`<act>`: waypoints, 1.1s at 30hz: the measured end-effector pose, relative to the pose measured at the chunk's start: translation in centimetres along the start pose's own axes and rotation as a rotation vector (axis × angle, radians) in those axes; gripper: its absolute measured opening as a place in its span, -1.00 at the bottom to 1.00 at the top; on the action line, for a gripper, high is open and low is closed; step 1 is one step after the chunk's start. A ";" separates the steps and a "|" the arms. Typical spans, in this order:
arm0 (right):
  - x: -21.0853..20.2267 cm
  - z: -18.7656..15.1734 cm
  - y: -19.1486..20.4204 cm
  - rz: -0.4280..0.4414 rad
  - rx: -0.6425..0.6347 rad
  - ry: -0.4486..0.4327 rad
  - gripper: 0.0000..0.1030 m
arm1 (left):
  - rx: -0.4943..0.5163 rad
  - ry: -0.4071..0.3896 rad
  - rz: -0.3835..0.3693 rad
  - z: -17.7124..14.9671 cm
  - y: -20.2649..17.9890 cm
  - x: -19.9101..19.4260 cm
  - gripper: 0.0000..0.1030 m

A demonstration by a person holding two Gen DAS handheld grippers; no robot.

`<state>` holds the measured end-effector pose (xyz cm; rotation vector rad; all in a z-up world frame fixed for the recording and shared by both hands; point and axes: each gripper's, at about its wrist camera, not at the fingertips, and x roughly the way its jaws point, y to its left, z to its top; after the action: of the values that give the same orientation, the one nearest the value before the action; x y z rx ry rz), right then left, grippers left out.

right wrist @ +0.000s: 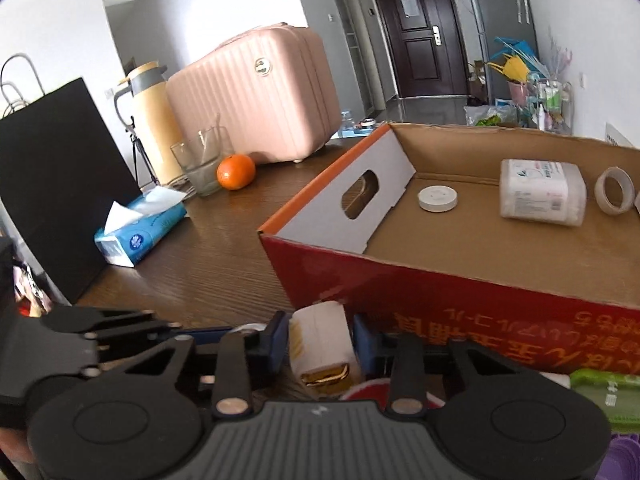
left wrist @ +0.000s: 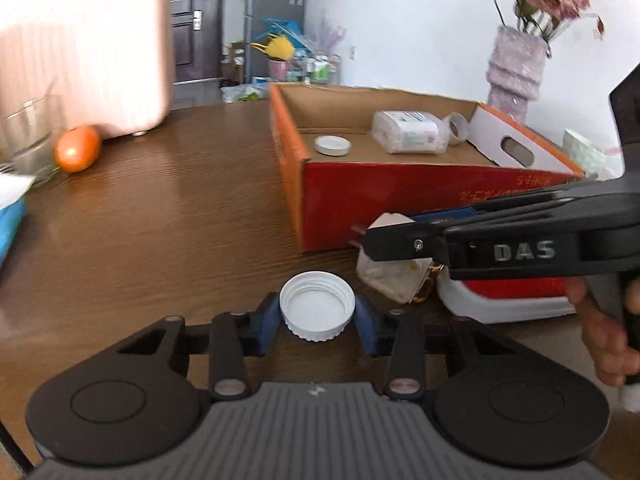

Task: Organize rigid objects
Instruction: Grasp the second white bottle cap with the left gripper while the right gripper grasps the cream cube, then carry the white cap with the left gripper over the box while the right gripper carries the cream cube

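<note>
White cap (left wrist: 317,306) clamped in left gripper (left wrist: 318,316)

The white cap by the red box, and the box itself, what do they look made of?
The white cap looks like moulded plastic, semi-matte: fine ridges run round its side and thread rings show inside. The red box looks like corrugated cardboard: its inside is plain brown, its outside glossy printed red, and its end wall has a cut-out handle hole.

White ribbed cap (left wrist: 317,306); red-and-orange cardboard box (right wrist: 460,292), brown inside; cream charger (right wrist: 322,350), gold band; orange fruit (right wrist: 235,171); pink ribbed suitcase (right wrist: 256,96); blue tissue pack (right wrist: 140,232); dark wood-grain table (left wrist: 160,216).
</note>
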<state>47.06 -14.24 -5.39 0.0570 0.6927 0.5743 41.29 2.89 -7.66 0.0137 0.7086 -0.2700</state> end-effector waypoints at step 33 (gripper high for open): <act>-30.8 -18.8 5.9 -0.520 -0.009 -0.370 -0.40 | 0.001 -0.337 -0.012 -9.5 -11.1 -22.4 -0.21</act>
<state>13.40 -27.75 -0.44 -0.0261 0.3208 0.0606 16.16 -1.45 0.41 -0.0350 0.3734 -0.2760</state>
